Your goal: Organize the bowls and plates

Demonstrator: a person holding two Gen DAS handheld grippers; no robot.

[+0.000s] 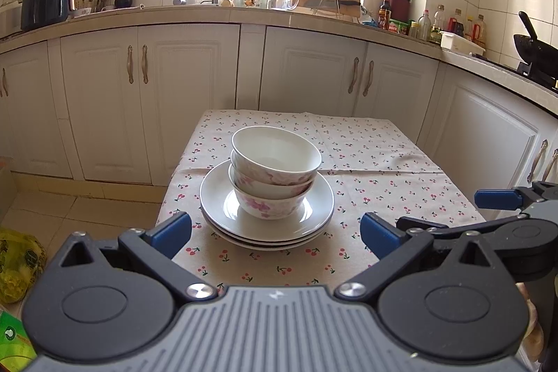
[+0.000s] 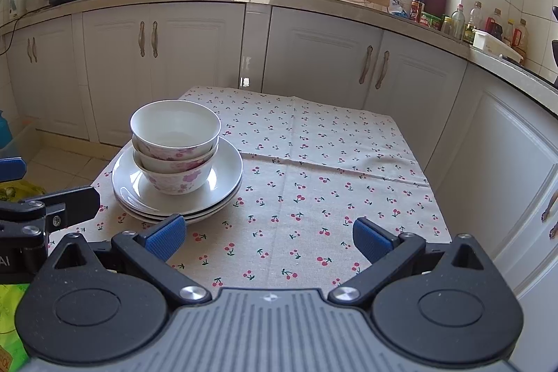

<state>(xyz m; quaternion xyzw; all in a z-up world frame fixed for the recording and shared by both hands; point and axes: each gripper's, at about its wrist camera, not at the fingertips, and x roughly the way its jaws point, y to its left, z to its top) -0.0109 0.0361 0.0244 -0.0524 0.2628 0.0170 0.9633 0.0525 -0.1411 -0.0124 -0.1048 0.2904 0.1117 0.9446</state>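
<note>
Three nested bowls (image 1: 275, 171) on perhaps three stacked plates (image 1: 266, 222), claws apart

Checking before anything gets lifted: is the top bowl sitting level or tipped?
Tipped. The top bowl leans in the stack, its rim slanting against the bowls beneath; it looks empty inside.

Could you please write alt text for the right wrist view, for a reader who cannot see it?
Three nested floral bowls sit on a stack of white plates at the left of a cherry-print tablecloth. The right hand-held gripper hovers open and empty over the table's near edge. White kitchen cabinets fill the background.
</note>
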